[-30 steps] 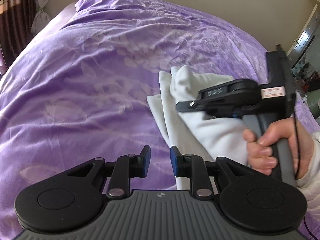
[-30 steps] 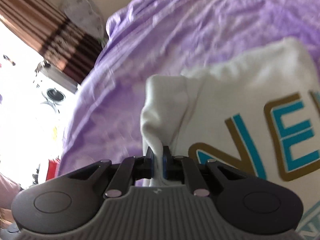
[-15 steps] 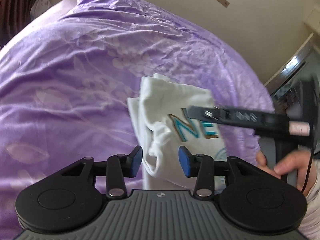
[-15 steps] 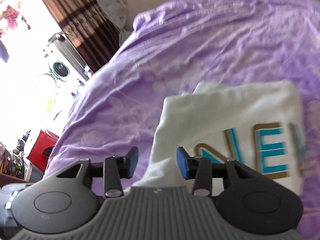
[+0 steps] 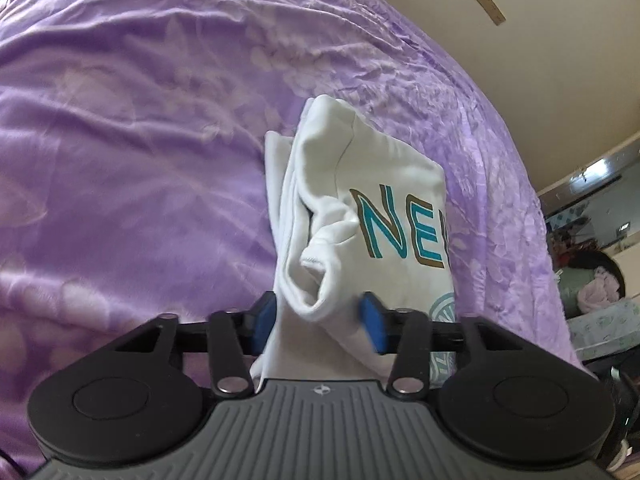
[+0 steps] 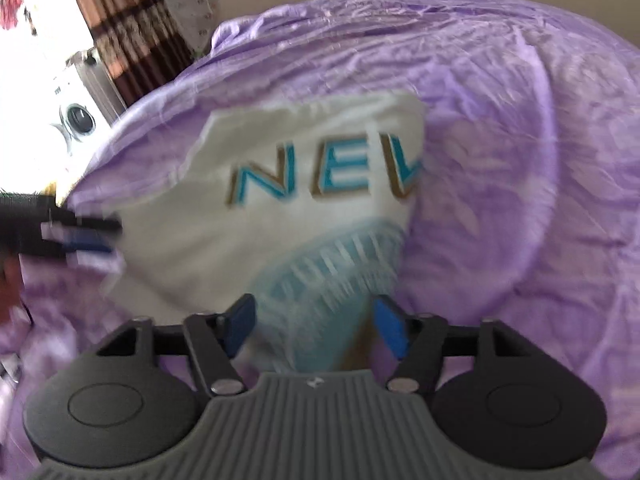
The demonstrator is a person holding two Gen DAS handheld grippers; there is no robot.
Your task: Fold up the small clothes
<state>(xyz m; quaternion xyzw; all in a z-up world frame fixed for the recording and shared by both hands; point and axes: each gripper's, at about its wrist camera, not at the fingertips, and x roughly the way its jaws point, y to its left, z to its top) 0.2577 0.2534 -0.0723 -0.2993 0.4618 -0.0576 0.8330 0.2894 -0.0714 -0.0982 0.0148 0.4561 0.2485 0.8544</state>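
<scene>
A white T-shirt (image 5: 384, 184) with teal "NEW" lettering lies partly folded on the purple bedspread (image 5: 140, 160). My left gripper (image 5: 318, 322) hovers at its near left edge. A bunched sleeve fold (image 5: 320, 280) sits between the blue pads, whose jaws are closing, and I see no firm pinch. In the right wrist view the shirt (image 6: 280, 240) is blurred. My right gripper (image 6: 316, 326) is over its round teal print, jaws opening wide, gripping nothing. The left gripper (image 6: 86, 240) shows there as a blur at the shirt's left edge.
The bedspread (image 6: 520, 160) stretches wide around the shirt. A washing machine (image 6: 78, 120) and a brown curtain (image 6: 132, 28) stand beyond the bed's far left. Household clutter (image 5: 592, 284) lies past the bed's right edge, under a beige wall (image 5: 540, 40).
My right gripper let go of the shirt fold it pinched, opened and drew off sideways. My left gripper came in over the sleeve fold, opened wider, then began narrowing.
</scene>
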